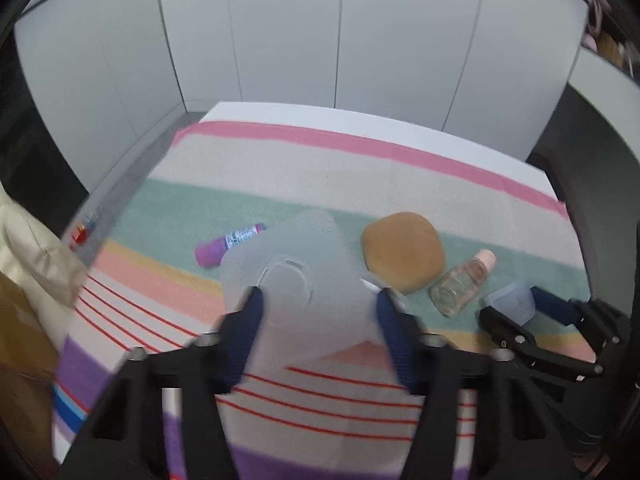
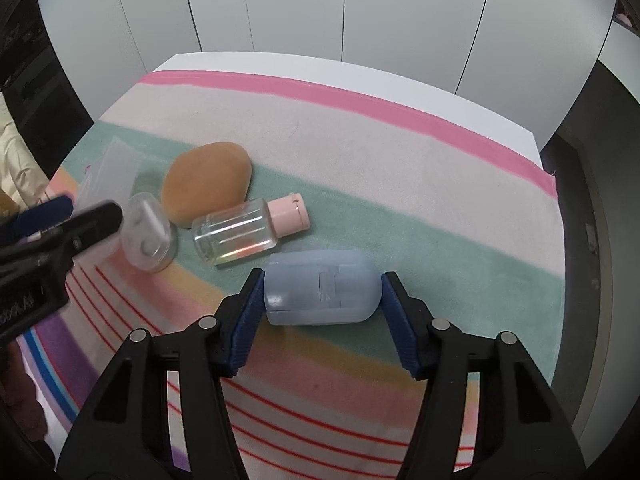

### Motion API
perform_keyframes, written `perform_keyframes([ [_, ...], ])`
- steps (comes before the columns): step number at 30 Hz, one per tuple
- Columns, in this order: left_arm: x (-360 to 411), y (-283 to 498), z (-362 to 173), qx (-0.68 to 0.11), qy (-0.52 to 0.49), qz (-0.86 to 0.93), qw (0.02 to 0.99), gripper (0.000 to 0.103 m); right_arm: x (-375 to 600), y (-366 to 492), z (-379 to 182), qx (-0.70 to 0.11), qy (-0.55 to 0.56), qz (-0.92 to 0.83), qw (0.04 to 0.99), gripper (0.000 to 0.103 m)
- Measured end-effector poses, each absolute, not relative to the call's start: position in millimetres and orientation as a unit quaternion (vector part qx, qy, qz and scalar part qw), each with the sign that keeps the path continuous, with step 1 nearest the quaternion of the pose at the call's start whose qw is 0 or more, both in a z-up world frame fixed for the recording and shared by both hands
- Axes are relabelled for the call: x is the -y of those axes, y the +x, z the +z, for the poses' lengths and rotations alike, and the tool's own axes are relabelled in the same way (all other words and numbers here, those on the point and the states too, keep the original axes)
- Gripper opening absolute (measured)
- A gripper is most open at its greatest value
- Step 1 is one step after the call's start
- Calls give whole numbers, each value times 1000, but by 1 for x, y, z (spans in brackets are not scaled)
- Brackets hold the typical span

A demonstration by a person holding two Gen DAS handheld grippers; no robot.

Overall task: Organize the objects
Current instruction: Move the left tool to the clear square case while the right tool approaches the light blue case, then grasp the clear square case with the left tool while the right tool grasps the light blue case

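In the left wrist view my left gripper (image 1: 318, 304) has its blue pads against both sides of a frosted translucent plastic container (image 1: 288, 272), whose round face points toward the camera. From the right wrist view that container (image 2: 148, 236) sits tilted just off the left gripper (image 2: 80, 210). My right gripper (image 2: 323, 278) is shut on a light blue case (image 2: 320, 292) lying on the striped cloth (image 2: 400, 152), one pad at each end. The left wrist view shows the right gripper (image 1: 532, 308) and case (image 1: 510, 300) at the right.
A brown rounded pad (image 2: 208, 184) and a clear bottle with a pink cap (image 2: 240, 232) lie between the grippers. A purple tube (image 1: 230, 242) lies to the left. The white table's far edge (image 2: 320, 60) borders grey wall panels. A cream bag (image 1: 28, 248) sits at far left.
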State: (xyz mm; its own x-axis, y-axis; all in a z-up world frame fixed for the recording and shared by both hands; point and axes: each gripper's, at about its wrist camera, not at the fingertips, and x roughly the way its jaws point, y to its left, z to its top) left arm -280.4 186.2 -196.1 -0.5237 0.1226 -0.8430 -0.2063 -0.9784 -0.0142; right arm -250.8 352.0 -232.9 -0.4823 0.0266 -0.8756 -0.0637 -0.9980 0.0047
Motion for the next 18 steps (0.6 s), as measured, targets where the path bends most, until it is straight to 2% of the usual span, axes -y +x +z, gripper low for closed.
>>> perform_keyframes([
  [8,-176,-273,-194,-25,-498,861,97,41,-350,-235,-224,-35,-513,857,34,60],
  [13,-169,-255,-197,-61,-499,858,107,44,-355,-221,-226,-46,-517,854,36,60],
  [14,-169,-250,-198,-70,-501,856,110,47,-355,-220,-227,-46,-517,854,36,60],
  [16,-167,-243,-201,-75,-514,845,122,62,-355,-217,-228,-47,-519,853,36,60],
  [18,-159,-239,-205,-61,-525,839,128,83,-356,-215,-229,-47,-520,852,37,60],
])
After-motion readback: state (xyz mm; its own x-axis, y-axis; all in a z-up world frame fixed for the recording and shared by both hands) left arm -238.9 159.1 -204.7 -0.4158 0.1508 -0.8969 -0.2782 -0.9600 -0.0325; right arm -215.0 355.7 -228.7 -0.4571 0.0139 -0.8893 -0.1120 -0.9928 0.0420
